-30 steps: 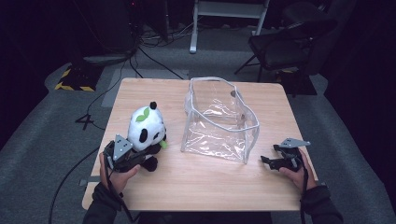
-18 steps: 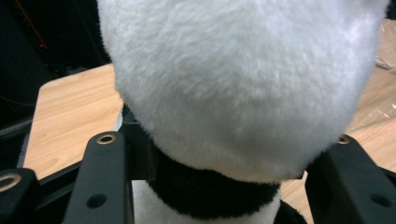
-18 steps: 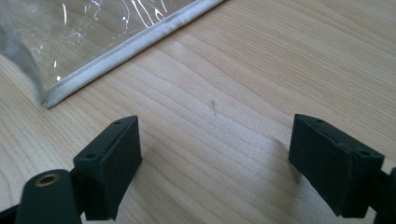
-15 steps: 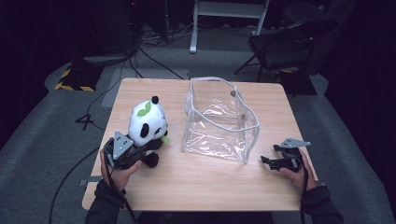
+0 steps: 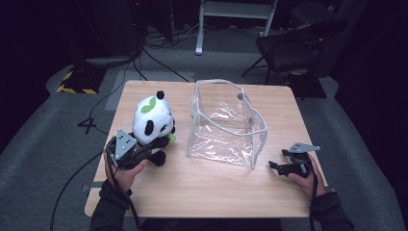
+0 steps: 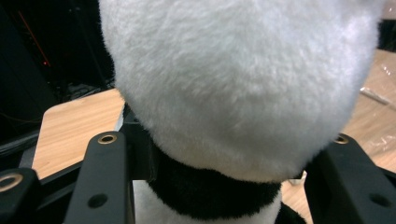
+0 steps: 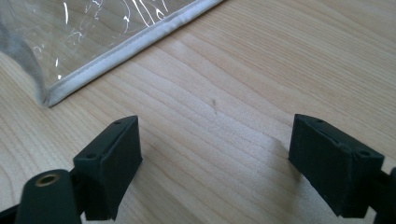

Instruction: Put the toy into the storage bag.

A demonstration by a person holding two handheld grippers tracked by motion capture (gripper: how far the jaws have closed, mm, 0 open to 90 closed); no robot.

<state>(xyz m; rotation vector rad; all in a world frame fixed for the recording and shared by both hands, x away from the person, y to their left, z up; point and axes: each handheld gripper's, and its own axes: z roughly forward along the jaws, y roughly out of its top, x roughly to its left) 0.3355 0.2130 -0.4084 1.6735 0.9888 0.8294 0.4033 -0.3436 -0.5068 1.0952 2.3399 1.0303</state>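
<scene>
A white and black panda plush [image 5: 153, 121] with a green leaf on its head is upright at the table's left side. My left gripper [image 5: 153, 153] is shut on its lower body from the near side. In the left gripper view the panda's white fur [image 6: 243, 84] bulges above the jaws, which press on its black band, with the left gripper [image 6: 224, 144] around it. A clear plastic bag [image 5: 226, 122] with white piping stands open in the middle. My right gripper [image 5: 275, 166] rests open near the right front, its jaws apart over bare wood [image 7: 215, 140], beside the bag's corner [image 7: 93, 32].
The wooden table [image 5: 216, 192] has bare room along its front and right. Behind it stand a black chair [image 5: 293, 43] and a white stand [image 5: 235, 19]. Cables lie on the grey floor at left, near a yellow-black striped plate [image 5: 77, 89].
The left gripper has lifted the panda a little off the table. The right gripper and the bag have stayed put.
</scene>
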